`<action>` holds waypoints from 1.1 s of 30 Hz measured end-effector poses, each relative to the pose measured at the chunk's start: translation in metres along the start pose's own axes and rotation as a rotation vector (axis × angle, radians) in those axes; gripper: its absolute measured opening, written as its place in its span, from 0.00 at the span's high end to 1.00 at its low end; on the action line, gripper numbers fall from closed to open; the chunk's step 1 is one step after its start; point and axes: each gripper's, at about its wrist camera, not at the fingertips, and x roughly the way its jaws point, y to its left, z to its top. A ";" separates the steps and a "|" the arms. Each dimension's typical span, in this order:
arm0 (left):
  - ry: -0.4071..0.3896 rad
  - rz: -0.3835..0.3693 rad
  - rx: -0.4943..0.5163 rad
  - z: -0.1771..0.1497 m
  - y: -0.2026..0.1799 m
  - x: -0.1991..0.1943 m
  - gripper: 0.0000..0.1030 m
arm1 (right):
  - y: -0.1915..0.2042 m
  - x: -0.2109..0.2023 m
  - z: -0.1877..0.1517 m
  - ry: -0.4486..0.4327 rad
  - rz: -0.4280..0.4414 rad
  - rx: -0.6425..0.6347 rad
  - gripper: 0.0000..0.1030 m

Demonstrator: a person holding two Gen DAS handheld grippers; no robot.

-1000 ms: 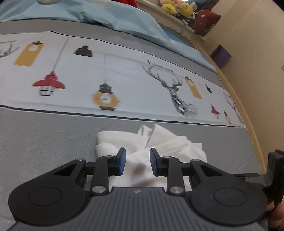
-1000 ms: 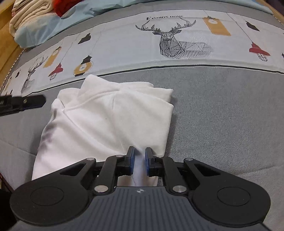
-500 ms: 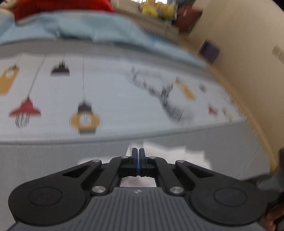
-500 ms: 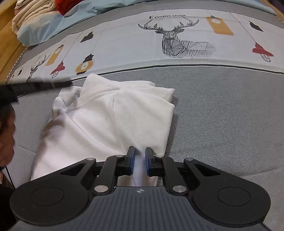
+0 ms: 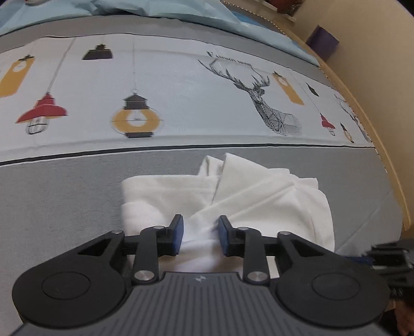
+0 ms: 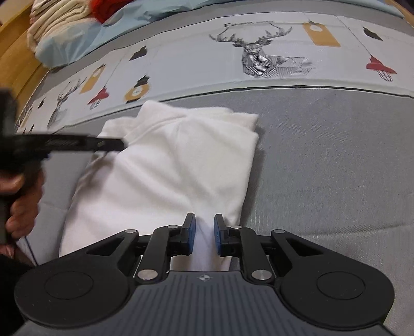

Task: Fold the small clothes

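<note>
A small white garment (image 5: 258, 201) lies partly folded on the grey band of the bed cover; it also shows in the right wrist view (image 6: 165, 165). My left gripper (image 5: 201, 234) is open over the garment's near edge, with a raised fold of cloth between its jaws. In the right wrist view the left gripper (image 6: 111, 143) reaches in from the left, blurred, over the garment's far left part. My right gripper (image 6: 204, 234) is slightly open, jaws on either side of the garment's near right corner, not closed on it.
The bed cover (image 5: 181, 98) has a pale printed band with lamps and a deer (image 6: 261, 54). Light blue bedding (image 5: 155, 10) and stacked clothes (image 6: 59, 23) lie at the back. A wooden bed edge (image 5: 383, 144) runs along the right.
My left gripper was shut half a second ago and has opened, moving in over the garment. My right gripper has opened a little wider and stayed at the near corner.
</note>
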 end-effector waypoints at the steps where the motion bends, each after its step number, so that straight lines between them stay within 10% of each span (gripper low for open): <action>1: -0.004 0.001 0.022 0.001 -0.003 0.003 0.92 | -0.001 -0.004 -0.003 -0.004 0.006 -0.009 0.85; 10: -0.223 0.047 0.061 0.011 -0.013 -0.033 1.00 | -0.008 -0.020 -0.033 0.055 0.061 -0.136 0.84; 13: -0.205 0.022 0.024 0.008 -0.009 -0.045 1.00 | -0.016 -0.014 -0.038 0.090 -0.026 -0.123 0.61; 17: -0.140 -0.097 0.060 -0.007 -0.015 -0.069 0.98 | -0.015 -0.026 -0.038 0.051 -0.008 -0.115 0.62; 20: -0.020 -0.194 0.166 -0.030 -0.026 -0.076 0.91 | -0.013 -0.023 -0.044 0.093 0.038 -0.130 0.63; 24: 0.282 -0.086 0.331 -0.081 -0.029 -0.043 0.87 | -0.013 -0.007 -0.054 0.185 -0.044 -0.177 0.62; 29: 0.219 -0.087 0.208 -0.082 -0.014 -0.075 0.81 | -0.022 -0.026 -0.032 0.040 0.056 -0.033 0.62; 33: 0.147 -0.003 0.065 -0.073 0.006 -0.077 0.49 | -0.038 -0.025 -0.012 -0.042 0.063 0.144 0.57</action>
